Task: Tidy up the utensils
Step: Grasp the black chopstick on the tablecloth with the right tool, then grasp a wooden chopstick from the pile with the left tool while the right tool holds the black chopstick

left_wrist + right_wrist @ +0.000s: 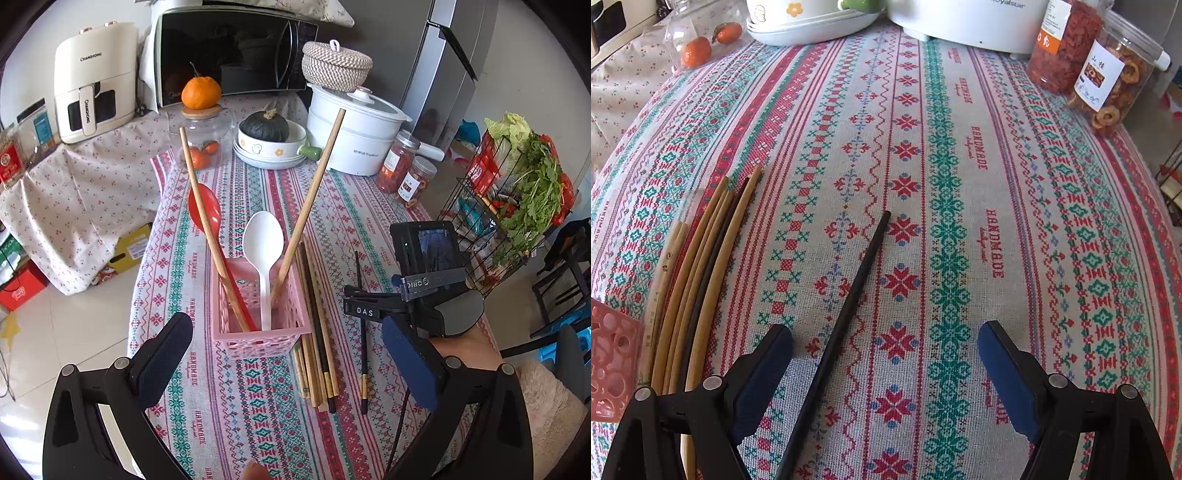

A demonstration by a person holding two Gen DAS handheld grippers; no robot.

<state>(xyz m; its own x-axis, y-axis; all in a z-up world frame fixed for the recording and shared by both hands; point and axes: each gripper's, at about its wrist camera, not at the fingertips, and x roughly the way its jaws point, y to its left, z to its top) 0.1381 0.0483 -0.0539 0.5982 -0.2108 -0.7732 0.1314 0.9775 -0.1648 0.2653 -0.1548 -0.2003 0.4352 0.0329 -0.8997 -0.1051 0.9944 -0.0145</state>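
A pink perforated basket stands on the patterned tablecloth and holds a white spoon, a red spoon and two wooden chopsticks. A bundle of wooden and dark chopsticks lies just right of it, also in the right wrist view. A single black chopstick lies apart to the right. My left gripper is open and empty, just in front of the basket. My right gripper is open over the black chopstick, which lies between the fingers nearer the left one.
At the table's back stand a glass jar with oranges, stacked dishes with a squash, a white cooker and two snack jars. A microwave, air fryer and vegetable rack surround the table.
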